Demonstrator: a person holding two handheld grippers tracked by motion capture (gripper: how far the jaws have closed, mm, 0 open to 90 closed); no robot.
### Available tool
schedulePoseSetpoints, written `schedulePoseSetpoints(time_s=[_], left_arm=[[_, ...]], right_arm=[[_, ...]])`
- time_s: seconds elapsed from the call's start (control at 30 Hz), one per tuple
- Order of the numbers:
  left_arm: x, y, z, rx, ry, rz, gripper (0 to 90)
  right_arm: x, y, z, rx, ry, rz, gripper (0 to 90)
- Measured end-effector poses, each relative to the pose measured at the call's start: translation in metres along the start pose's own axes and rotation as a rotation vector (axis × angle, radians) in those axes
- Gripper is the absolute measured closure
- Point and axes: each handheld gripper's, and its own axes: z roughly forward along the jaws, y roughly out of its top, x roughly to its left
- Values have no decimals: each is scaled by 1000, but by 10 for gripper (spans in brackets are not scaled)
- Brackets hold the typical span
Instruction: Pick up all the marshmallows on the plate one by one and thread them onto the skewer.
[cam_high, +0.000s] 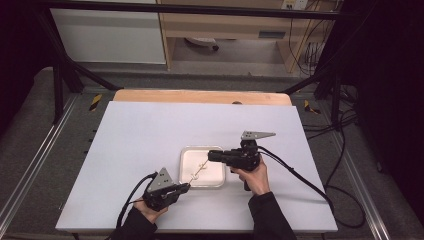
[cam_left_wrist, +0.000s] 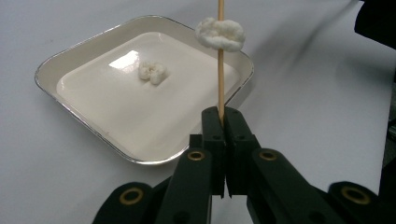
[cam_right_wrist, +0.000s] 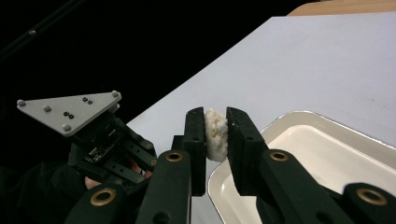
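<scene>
Holding a thin wooden skewer (cam_left_wrist: 220, 65) by its near end, the left claw (cam_left_wrist: 226, 116) is sitting clamped tight on the stick at the near left part of the desk (cam_high: 140, 130). The skewer is running from those jaws up and away over the near right corner of a shallow white tray (cam_left_wrist: 60, 65), and one puffy white piece of popcorn (cam_left_wrist: 219, 33) is sitting threaded on it well above the jaws. A second piece of popcorn (cam_left_wrist: 152, 73) is lying loose on the tray floor, toward its far side.

In the high view the left claw (cam_high: 181, 189) is lying just near and left of the tray (cam_high: 186, 153), with the skewer (cam_high: 196, 175) slanting across the tray toward the right claw (cam_high: 212, 156), which is reaching in from the right over the tray's far half.

In its own view, the right claw (cam_right_wrist: 215, 128) is pinching another white piece of popcorn (cam_right_wrist: 215, 135) between its jaws, pads pressing on both sides, above the tray's corner (cam_right_wrist: 219, 179). The left gripper's grey plate (cam_right_wrist: 70, 109) is showing beyond it.
</scene>
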Motion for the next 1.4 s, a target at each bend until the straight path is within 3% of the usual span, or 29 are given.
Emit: schedulePoseSetpoints(time_s=[1.4], left_arm=[[-5,-2,9,45,-21,4,883]], right_arm=[[12,-18,8,21,18,-47,807]])
